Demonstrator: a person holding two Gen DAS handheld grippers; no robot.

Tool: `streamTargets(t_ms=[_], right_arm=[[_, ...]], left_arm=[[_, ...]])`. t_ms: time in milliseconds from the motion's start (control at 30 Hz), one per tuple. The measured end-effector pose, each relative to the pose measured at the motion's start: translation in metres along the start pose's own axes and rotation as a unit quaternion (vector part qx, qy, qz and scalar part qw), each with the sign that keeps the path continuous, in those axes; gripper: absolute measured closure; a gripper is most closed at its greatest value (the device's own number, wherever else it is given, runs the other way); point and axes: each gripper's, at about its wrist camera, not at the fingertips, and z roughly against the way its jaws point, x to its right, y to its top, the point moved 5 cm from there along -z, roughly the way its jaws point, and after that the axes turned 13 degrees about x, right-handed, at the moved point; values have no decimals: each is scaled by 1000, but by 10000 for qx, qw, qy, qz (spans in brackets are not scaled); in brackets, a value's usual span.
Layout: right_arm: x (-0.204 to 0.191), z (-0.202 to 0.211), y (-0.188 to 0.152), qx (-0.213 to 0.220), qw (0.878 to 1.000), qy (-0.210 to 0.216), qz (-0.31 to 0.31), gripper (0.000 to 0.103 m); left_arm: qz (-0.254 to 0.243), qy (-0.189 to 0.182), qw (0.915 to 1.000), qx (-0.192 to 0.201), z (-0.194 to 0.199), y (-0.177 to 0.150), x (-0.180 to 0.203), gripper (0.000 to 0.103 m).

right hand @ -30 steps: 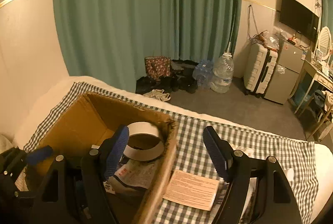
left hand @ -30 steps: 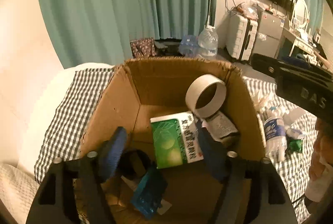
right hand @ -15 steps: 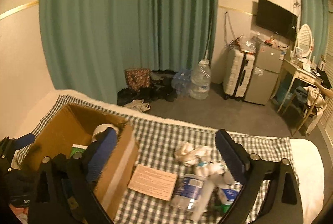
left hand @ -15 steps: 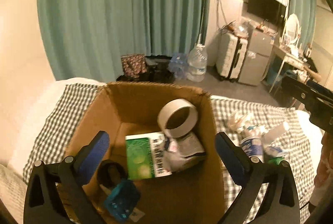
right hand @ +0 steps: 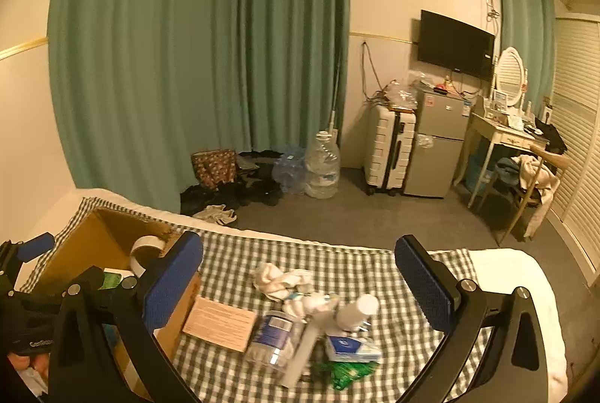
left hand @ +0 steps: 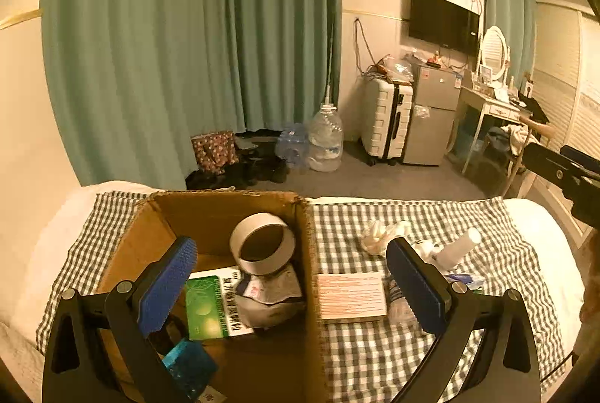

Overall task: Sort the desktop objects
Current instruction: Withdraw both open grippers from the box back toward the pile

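A cardboard box [left hand: 210,211] stands on the checked cloth [left hand: 375,215]. In it are a tape roll [left hand: 262,243], a green packet [left hand: 208,309], a grey pouch [left hand: 270,294] and a blue item [left hand: 189,367]. My left gripper [left hand: 292,290] is open and empty above the box's right wall. My right gripper [right hand: 300,290] is open and empty above a pile: a pink box [right hand: 219,322], a plastic bottle [right hand: 275,335], a white bottle [right hand: 356,309], crumpled tissue [right hand: 281,281] and a green wrapper [right hand: 348,371]. The box [right hand: 108,234] shows at the left there.
The cloth covers a white bed [right hand: 506,264] with its far edge just beyond the pile. On the floor behind are water jugs [right hand: 322,167], a suitcase [right hand: 390,148], a small fridge [right hand: 438,144] and a dressing table [right hand: 506,137].
Both grippers have pulled up and back from the box and opened wider. The left one has shifted right over the box wall; the right one now looks over the pile.
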Motion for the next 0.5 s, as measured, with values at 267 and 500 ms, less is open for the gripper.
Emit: streamTargets(t_ms=[267, 500], right_arm=[[30, 23, 4, 35, 9996, -202, 176, 0], [58, 37, 0, 12, 9993, -342, 161, 0]], left_arm=[[-34, -139, 9996, 229, 7, 11, 30, 0], [-303, -194, 9988, 332, 11, 12, 56, 0]])
